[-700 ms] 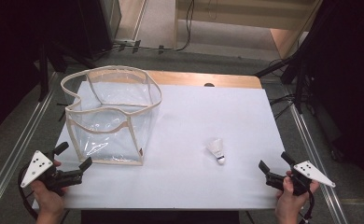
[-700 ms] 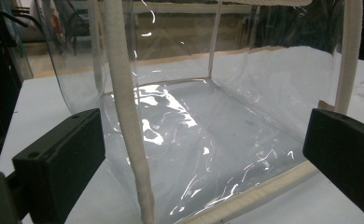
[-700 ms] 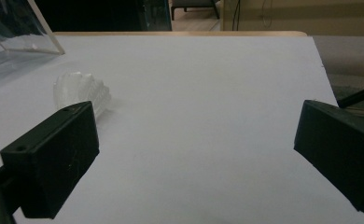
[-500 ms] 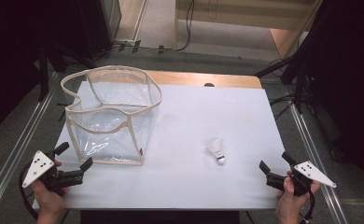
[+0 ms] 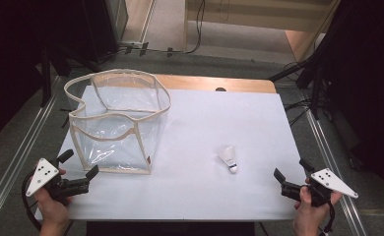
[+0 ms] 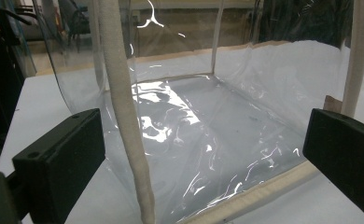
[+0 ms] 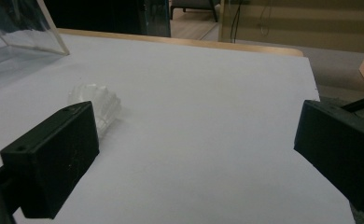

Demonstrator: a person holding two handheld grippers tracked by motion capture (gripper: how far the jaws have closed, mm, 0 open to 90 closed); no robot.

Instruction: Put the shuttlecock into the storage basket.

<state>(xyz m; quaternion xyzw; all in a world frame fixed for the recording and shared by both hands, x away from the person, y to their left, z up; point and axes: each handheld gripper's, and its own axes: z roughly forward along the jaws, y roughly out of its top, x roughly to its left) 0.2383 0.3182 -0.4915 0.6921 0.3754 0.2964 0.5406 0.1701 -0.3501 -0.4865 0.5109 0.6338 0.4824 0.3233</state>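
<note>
White shuttlecock (image 5: 228, 158) lies ahead-left of my right gripper (image 5: 289, 180), cork nearest it; both grippers spread, left gripper (image 5: 77, 172) faces bag (image 5: 116, 123).

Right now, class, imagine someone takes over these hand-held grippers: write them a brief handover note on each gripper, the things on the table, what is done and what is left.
Left hand-held gripper: open, holding nothing, at the near left corner, facing the clear bag.
Right hand-held gripper: open, holding nothing, at the near right edge.
Clear bag: stands open-topped on the left of the white table; nothing visible inside.
Shuttlecock: lies on its side on the table, right of the bag, nearer the right gripper.
Done: nothing picked up.
Left: probably grasp the shuttlecock with the right gripper and put it in the bag, steadying the bag with the left.
</note>
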